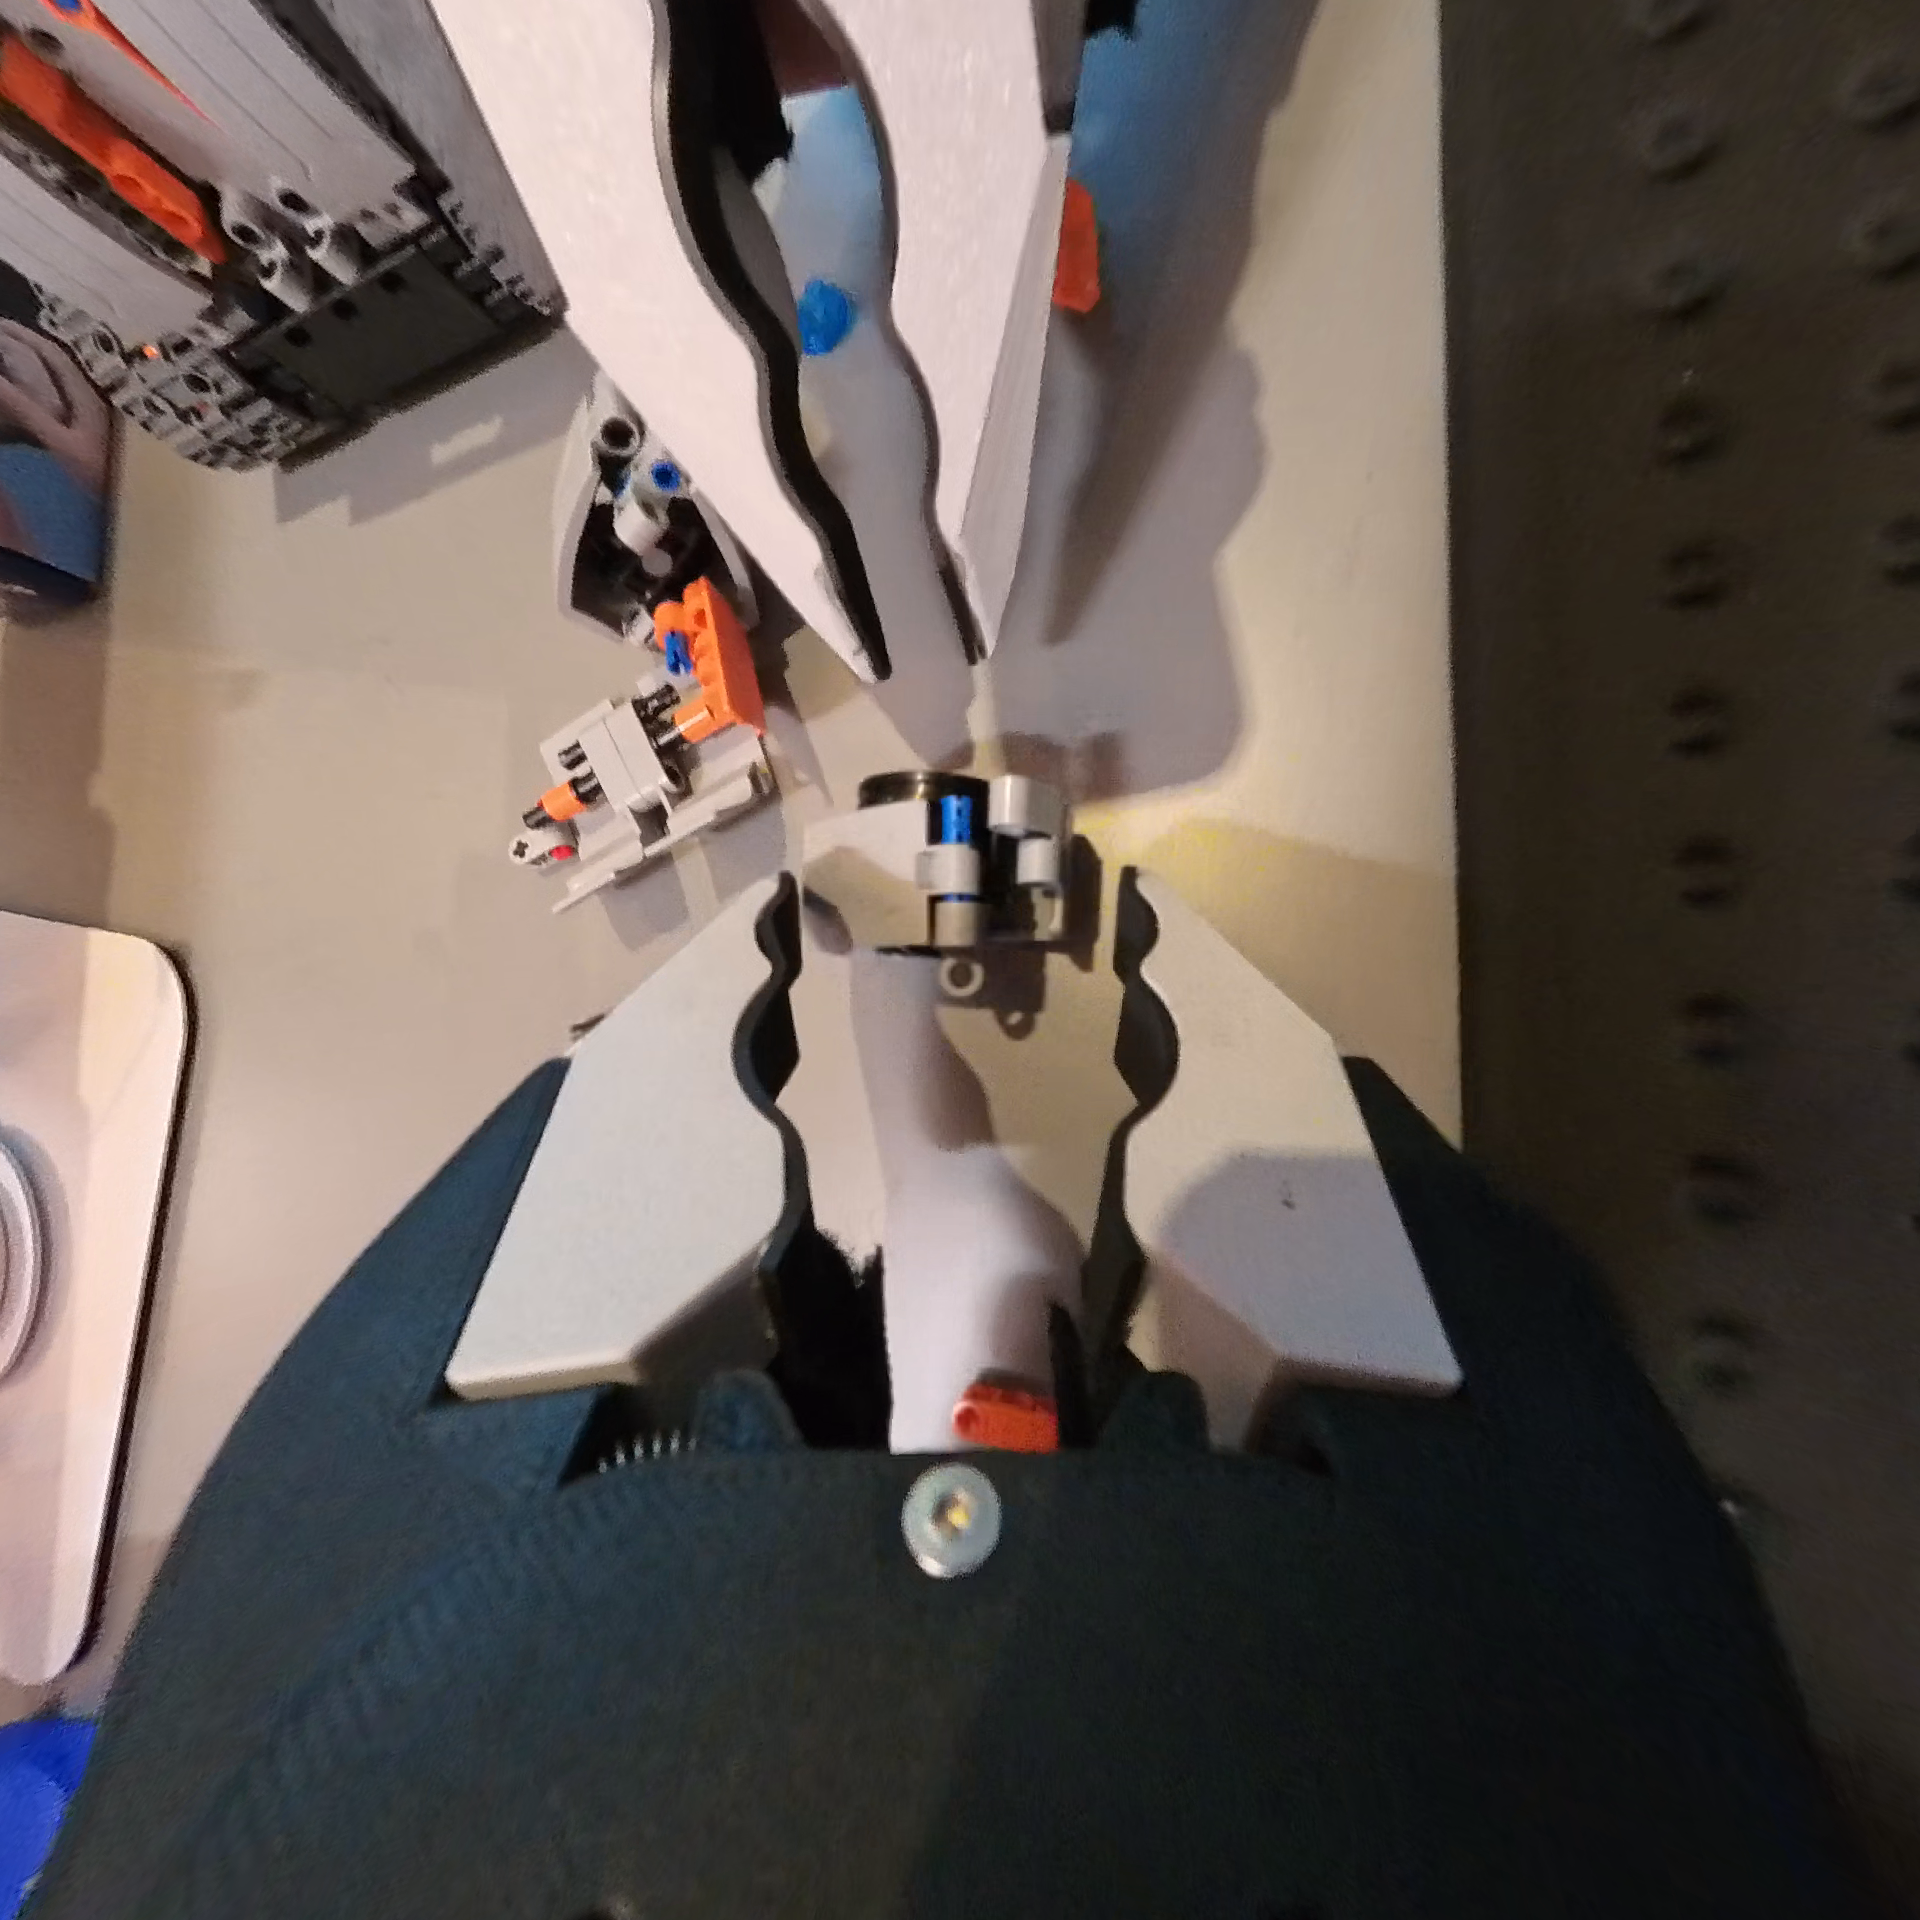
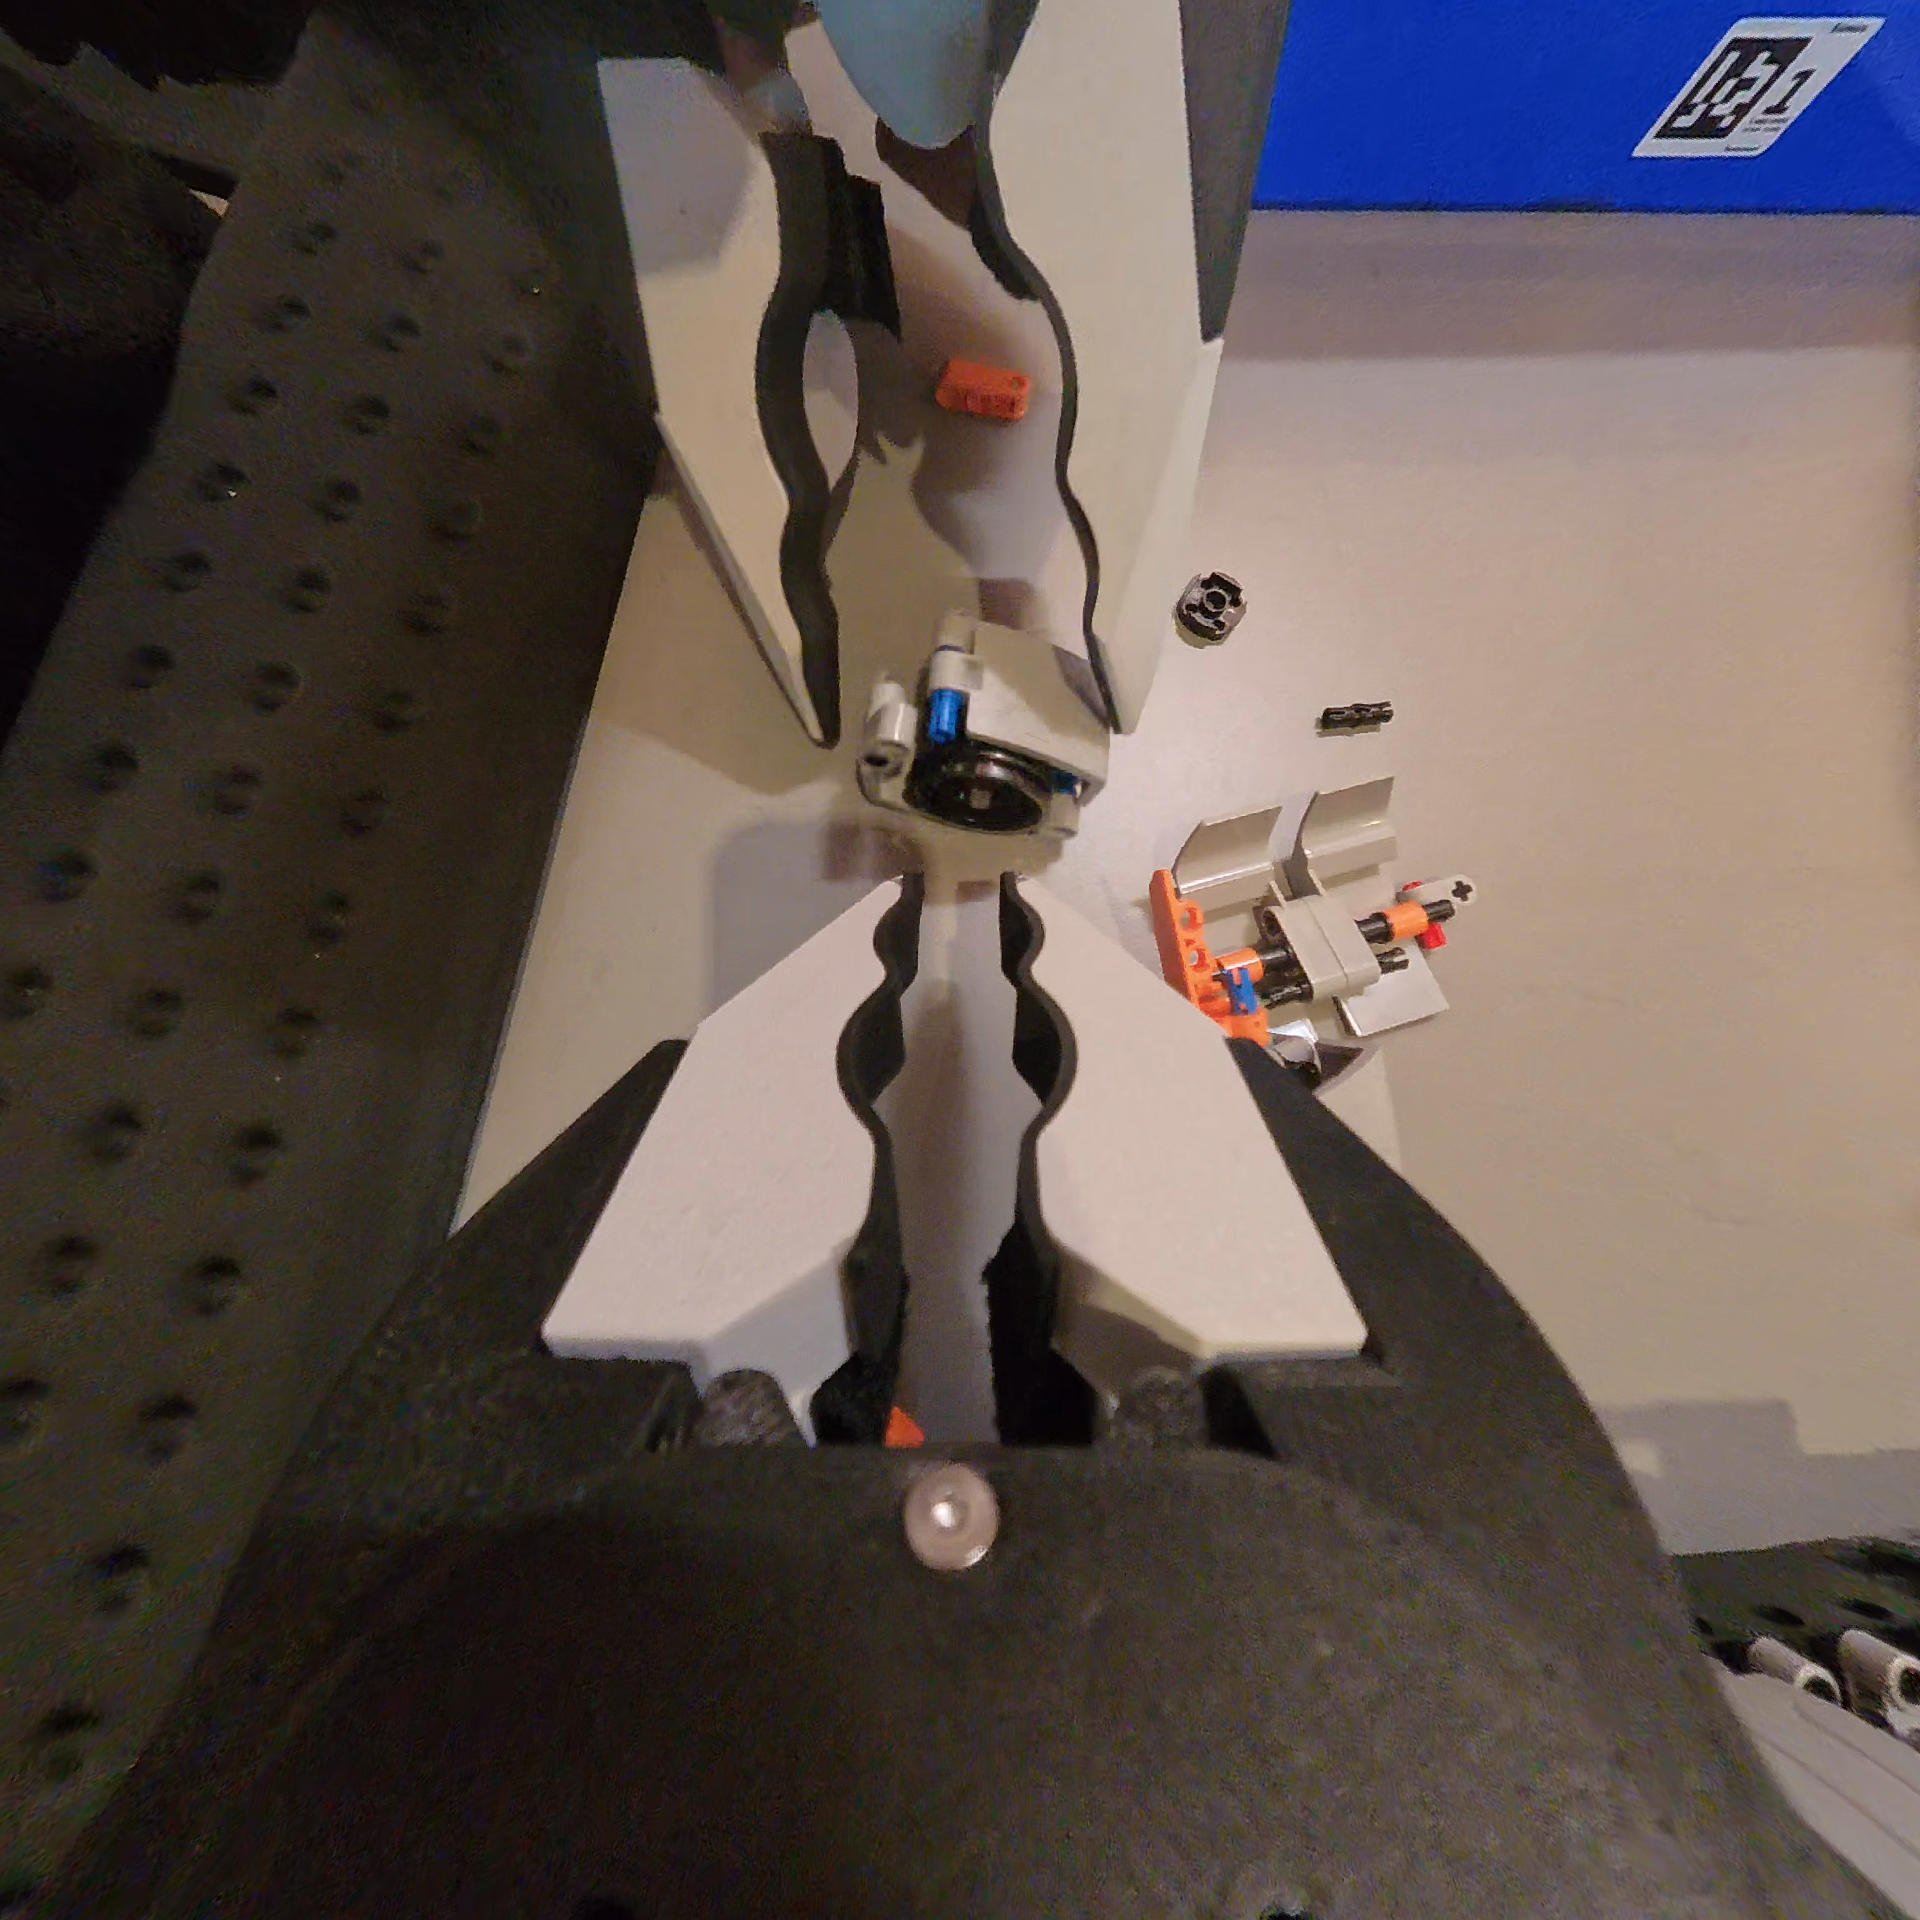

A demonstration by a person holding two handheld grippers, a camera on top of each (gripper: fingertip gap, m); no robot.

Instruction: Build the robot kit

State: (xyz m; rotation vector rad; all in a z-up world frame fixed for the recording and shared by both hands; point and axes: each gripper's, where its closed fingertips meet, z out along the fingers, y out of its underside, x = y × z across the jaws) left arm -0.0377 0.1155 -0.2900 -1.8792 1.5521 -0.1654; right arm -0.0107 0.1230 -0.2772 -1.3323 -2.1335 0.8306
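A small grey brick assembly (image 1: 971, 868) with a blue pin and a black wheel sits between the tips of my left gripper (image 1: 961, 894). The fingers are spread wide and close on its sides, holding it just above the beige table. It also shows in the right wrist view (image 2: 982, 748). My right gripper (image 2: 958, 888) faces it from the opposite side, its tips just short of the wheel. Only a narrow gap shows between its fingers and nothing is in them. In the left wrist view the right gripper (image 1: 930, 670) reaches in from above.
A grey and orange sub-assembly (image 2: 1309, 935) lies beside the grippers. A small orange brick (image 2: 982, 390), a black round piece (image 2: 1210, 603) and a black pin (image 2: 1356, 715) lie loose. A large grey model (image 1: 260, 260), a perforated dark mat (image 1: 1683, 831), a blue box (image 2: 1507, 104) and a white tray (image 1: 94, 1247) border the table. The grippers are tip to tip, or close to it.
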